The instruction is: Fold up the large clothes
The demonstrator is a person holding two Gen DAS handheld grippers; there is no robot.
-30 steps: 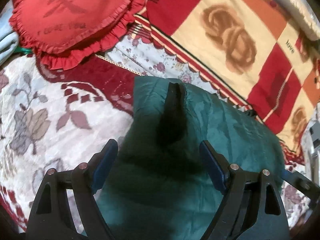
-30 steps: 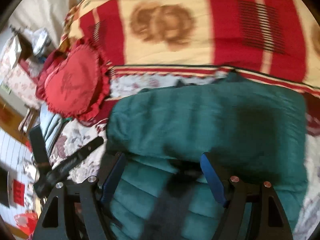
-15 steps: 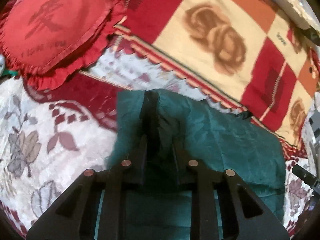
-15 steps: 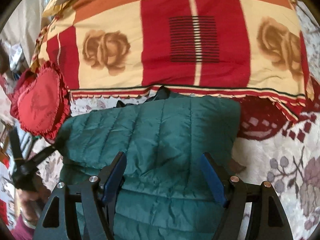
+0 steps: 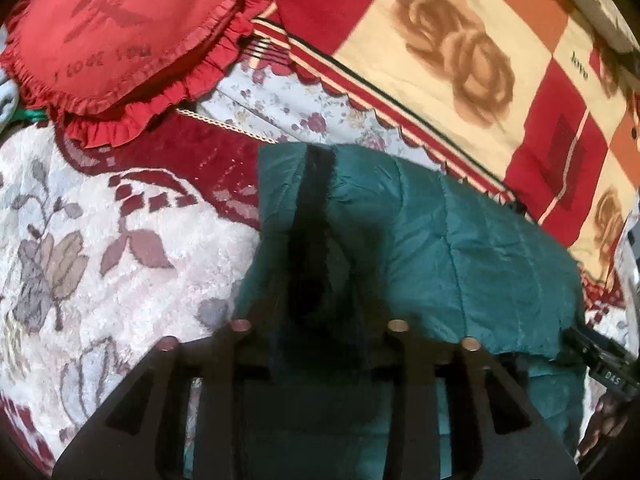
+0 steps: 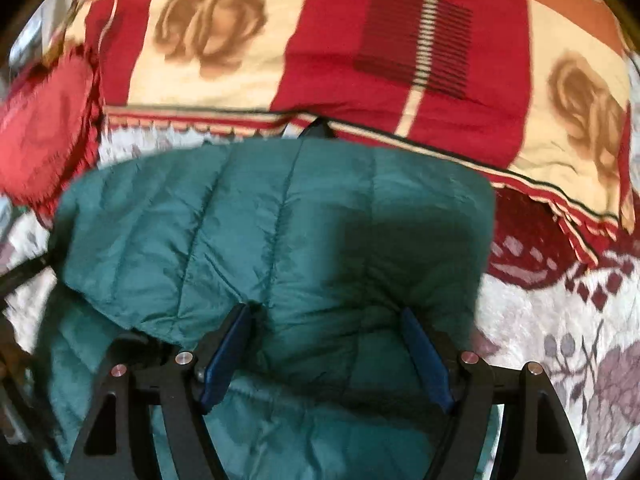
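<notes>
A teal quilted jacket (image 5: 460, 264) lies folded on a floral bedspread; it also fills the middle of the right wrist view (image 6: 280, 232). My left gripper (image 5: 318, 332) is shut on a bunched fold of the jacket with a dark strip (image 5: 314, 208) at its left edge. My right gripper (image 6: 326, 352) is open, its blue pads (image 6: 226, 356) either side of the jacket's near fold, holding nothing. The other gripper's tip shows at the right edge of the left wrist view (image 5: 600, 360).
A red heart-shaped frilled cushion (image 5: 116, 32) lies at the back left. A red and cream rose-patterned blanket (image 6: 360, 48) lies behind the jacket. The white and maroon floral bedspread (image 5: 80, 240) surrounds the jacket.
My left gripper went from open to shut on the jacket's fold. The right gripper stayed open and shifted view over the jacket's upper layer.
</notes>
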